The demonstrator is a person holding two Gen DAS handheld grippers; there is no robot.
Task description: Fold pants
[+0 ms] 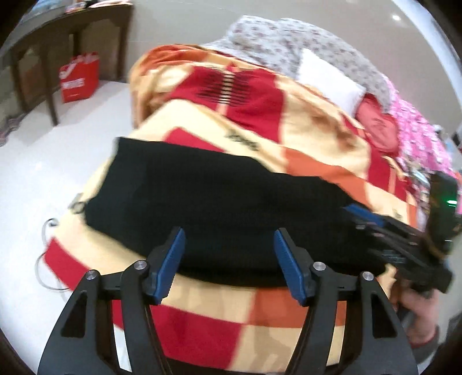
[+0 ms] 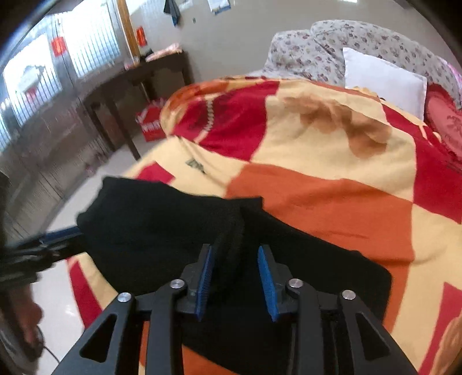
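Left wrist view first: the black pants lie folded into a broad dark slab on the red, orange and cream blanket that covers the bed. The left gripper hangs over the near edge of that slab with its blue-padded fingers spread well apart, nothing between them. Off to the right, the right gripper reaches in low over the pants' right end, blurred; from here I cannot tell how its jaws stand. A hand grips its handle at the frame's edge. Further up the bed sit a white pillow, a floral quilt and a pink cloth. On the pale floor at left, a red bag stands under a dark wooden table.

Over to the right wrist view: the pants again, spread on the blanket, with a thick ribbed fold rising up in the middle. The right gripper has its blue pads parted, and that ribbed fold sits in the gap between them, close beside the left pad; neither pad is pressing it. At far left the left gripper pokes in, blurred, touching the pants' left edge. Behind, the white pillow, floral quilt, table and red bag show against the wall.
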